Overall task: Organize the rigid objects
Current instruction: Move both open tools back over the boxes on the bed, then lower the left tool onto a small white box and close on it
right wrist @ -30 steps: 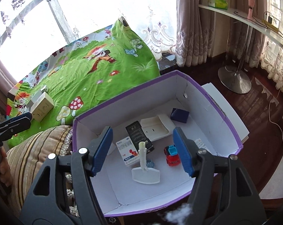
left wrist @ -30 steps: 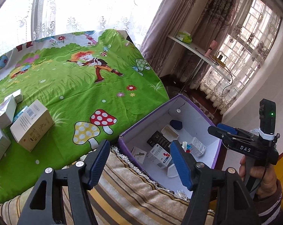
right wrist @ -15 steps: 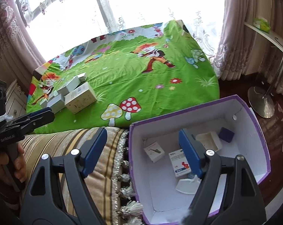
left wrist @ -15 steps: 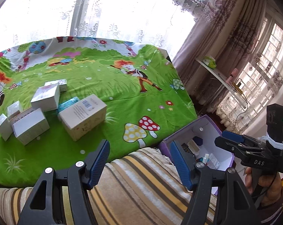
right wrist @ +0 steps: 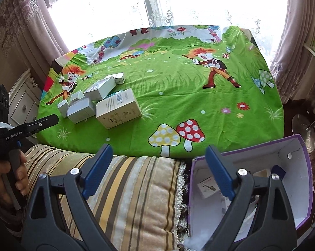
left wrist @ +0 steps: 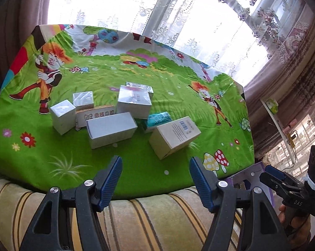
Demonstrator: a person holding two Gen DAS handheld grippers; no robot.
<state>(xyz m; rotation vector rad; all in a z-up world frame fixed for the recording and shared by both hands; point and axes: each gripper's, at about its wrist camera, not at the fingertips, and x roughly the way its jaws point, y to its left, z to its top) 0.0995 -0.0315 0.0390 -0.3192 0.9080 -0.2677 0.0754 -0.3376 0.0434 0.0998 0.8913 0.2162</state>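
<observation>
A: Where are the cartons point(left wrist: 124, 115)?

B: Clustered at ten o'clock on the green cartoon cloth point(right wrist: 199, 104), white and grey, touching one another; wide bare cloth lies from twelve to three o'clock.

A: The claws?

B: The left gripper point(left wrist: 155, 179) stands apart and empty over the striped cushion point(left wrist: 147, 219). The right gripper point(right wrist: 159, 171) has just been opening, nothing between its jaws.

A: The purple box point(right wrist: 303, 167)?

B: At four o'clock off the cloth's edge; only the right view shows the small carton point(right wrist: 207, 187) inside
</observation>
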